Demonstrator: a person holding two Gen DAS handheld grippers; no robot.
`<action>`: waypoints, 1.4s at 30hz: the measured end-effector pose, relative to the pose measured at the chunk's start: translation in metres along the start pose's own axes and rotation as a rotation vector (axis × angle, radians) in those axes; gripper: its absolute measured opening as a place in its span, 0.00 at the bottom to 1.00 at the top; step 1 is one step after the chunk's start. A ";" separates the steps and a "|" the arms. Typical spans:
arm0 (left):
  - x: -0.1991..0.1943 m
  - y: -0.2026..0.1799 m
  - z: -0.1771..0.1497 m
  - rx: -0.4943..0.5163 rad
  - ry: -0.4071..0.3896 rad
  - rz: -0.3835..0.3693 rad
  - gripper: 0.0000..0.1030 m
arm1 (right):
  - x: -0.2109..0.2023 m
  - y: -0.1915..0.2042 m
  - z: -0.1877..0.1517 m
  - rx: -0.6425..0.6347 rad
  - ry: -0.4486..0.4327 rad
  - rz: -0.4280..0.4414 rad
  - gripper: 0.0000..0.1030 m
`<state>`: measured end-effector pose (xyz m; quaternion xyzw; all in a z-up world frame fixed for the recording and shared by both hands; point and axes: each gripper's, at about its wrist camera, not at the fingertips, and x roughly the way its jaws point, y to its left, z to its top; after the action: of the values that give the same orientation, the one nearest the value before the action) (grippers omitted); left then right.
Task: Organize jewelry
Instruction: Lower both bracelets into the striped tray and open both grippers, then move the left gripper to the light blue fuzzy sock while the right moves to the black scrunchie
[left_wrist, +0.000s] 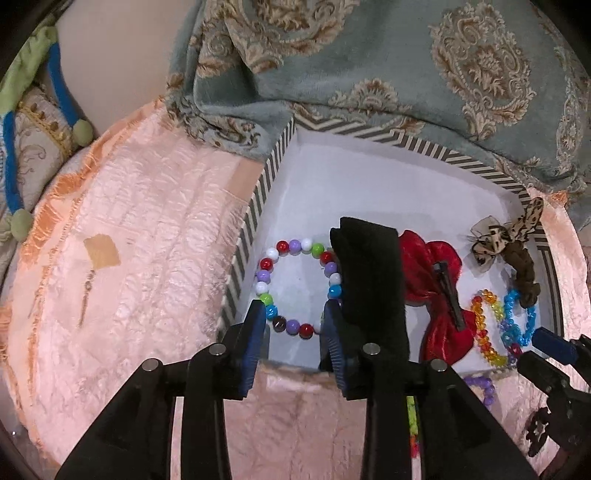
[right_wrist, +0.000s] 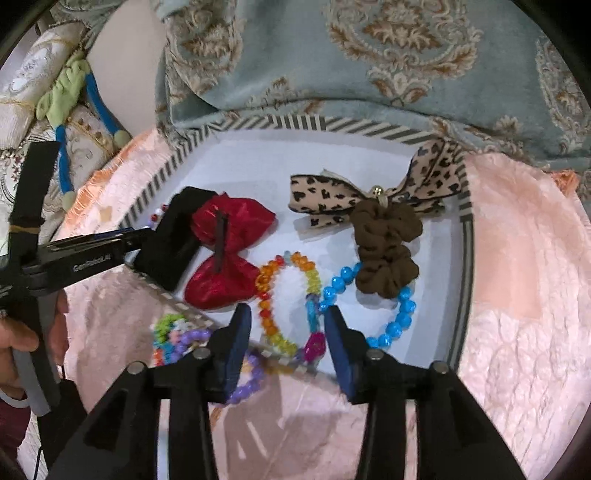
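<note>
The tray (right_wrist: 258, 122) has a white floor and a grey-and-cream striped rim. At its 9 o'clock lies a bead bracelet (left_wrist: 295, 288) of red, lilac, white, green and blue. The bow (right_wrist: 229, 251) is glossy red, the ribbon (right_wrist: 325, 195) tan with black leopard spots, the scrunchie (right_wrist: 388, 247) brown. The cloth (left_wrist: 147, 240) beneath is peach; the blanket (right_wrist: 369, 55) at 12 o'clock is teal with gold damask.
</note>
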<state>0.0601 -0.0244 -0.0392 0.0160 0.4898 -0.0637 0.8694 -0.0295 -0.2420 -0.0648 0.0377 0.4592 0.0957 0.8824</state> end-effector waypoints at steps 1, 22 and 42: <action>-0.006 0.000 -0.002 0.000 -0.009 -0.002 0.16 | -0.005 0.002 -0.002 -0.003 -0.009 -0.001 0.42; -0.101 -0.027 -0.072 0.042 -0.143 0.026 0.16 | -0.093 0.037 -0.057 -0.015 -0.148 -0.090 0.48; -0.108 -0.056 -0.129 0.091 -0.040 -0.079 0.16 | -0.119 -0.002 -0.109 0.052 -0.114 -0.147 0.49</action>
<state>-0.1114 -0.0586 -0.0120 0.0346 0.4693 -0.1204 0.8741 -0.1852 -0.2701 -0.0325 0.0322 0.4121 0.0167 0.9104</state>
